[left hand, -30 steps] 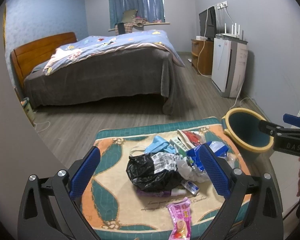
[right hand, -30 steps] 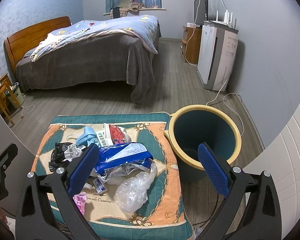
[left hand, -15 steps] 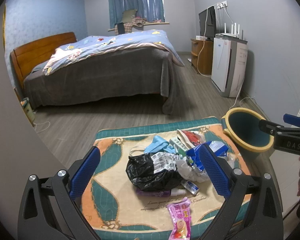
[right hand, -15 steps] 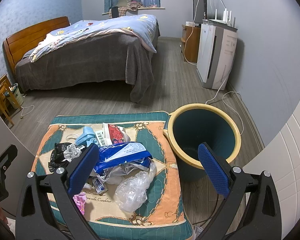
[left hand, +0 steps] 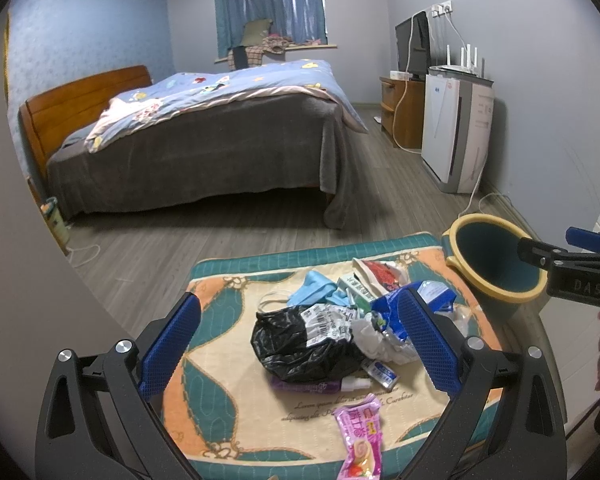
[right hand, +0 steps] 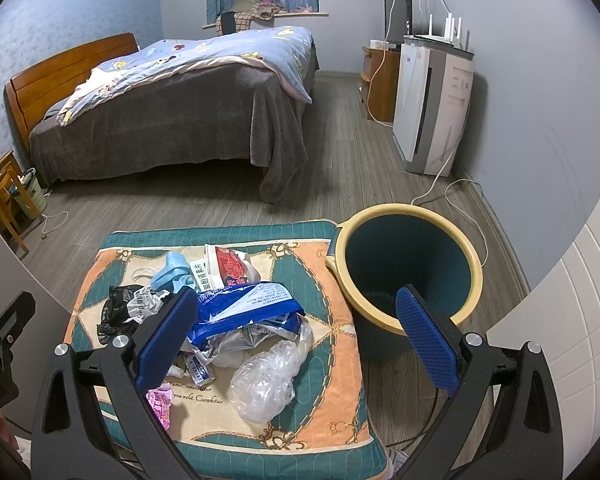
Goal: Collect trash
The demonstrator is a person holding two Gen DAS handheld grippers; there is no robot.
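A: Teal and orange quilted mat (right hand: 332,344) covers the counter; the trash lies heaped mid-mat. Black plastic bag (left hand: 300,344) at the left of the heap, blue-and-white wrapper (right hand: 246,304) at its right, partly lying on crumpled clear plastic (right hand: 266,380).

B: Noted. Smaller items?

A: Pink snack packet (left hand: 360,436) alone at the near edge. A small tube (left hand: 380,372) and a purple item (left hand: 312,386) just beside the black bag. Light blue mask (right hand: 172,272) and a red-printed packet (right hand: 230,266) at the far side.

B: Bin?

A: Teal bucket with a yellow rim (right hand: 408,276) stands on the floor, touching the mat's right edge. Interior looks bare, though its floor is partly hidden.

B: Grippers?

A: Left gripper (left hand: 300,348) is spread wide above the black bag, holding nothing. Right gripper (right hand: 296,340) equally wide: one finger over the blue wrapper, the other over the bucket rim. Nothing held.
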